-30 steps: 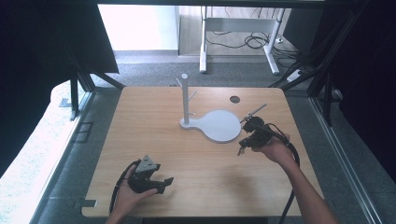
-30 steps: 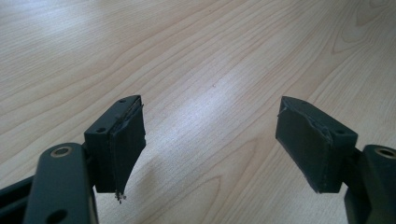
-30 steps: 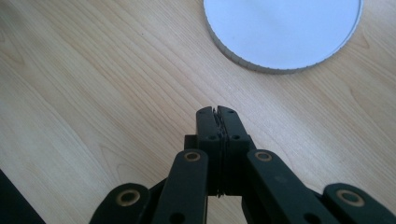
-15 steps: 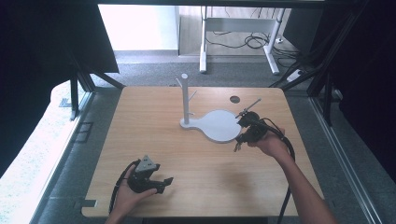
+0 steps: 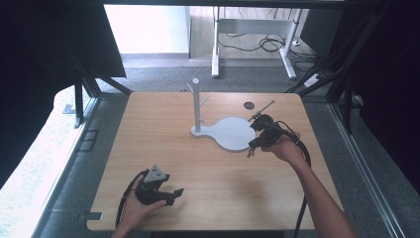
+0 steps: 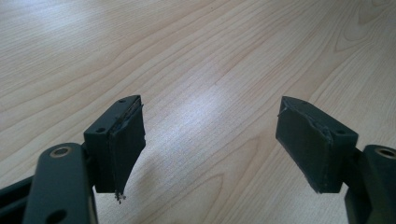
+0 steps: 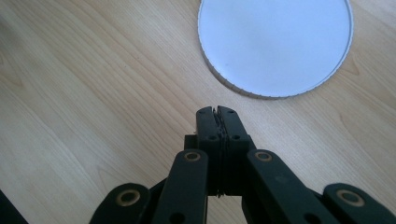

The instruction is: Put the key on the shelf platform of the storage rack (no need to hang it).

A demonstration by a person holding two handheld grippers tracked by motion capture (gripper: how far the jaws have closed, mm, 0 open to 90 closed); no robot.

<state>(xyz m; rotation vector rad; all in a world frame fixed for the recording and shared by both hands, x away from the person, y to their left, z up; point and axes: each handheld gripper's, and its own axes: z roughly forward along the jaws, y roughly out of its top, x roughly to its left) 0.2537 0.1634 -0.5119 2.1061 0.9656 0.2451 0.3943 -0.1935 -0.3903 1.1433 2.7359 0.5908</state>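
Nearest you, the left gripper point(image 5: 157, 191) rests low over the near-left part of the table point(image 5: 163, 129), cradled in your left hand point(image 5: 132, 208). Its jaws stand wide apart in the left gripper view, with bare wood grain between the pads point(image 6: 127, 140) and nothing held. Farther out and to your right, the right gripper point(image 5: 251, 148) sits in your right hand point(image 5: 286, 148), its jaws pressed flat together in the right gripper view, tips pointing down at the wood and gripping nothing. Just ahead of those closed tips lies the round white base plate point(image 7: 275, 44), close but not touched; bare wood shows between tips and rim. From above, the plate tapers left, away from the right gripper, to a white upright post point(image 5: 196, 106) with short side pegs, all empty. Judgement: the work looks barely begun or between steps, since neither tool carries anything, the pegs hold nothing, and no loose item lies near either gripper. A small dark round hole point(image 5: 248, 105) sits beyond the plate.
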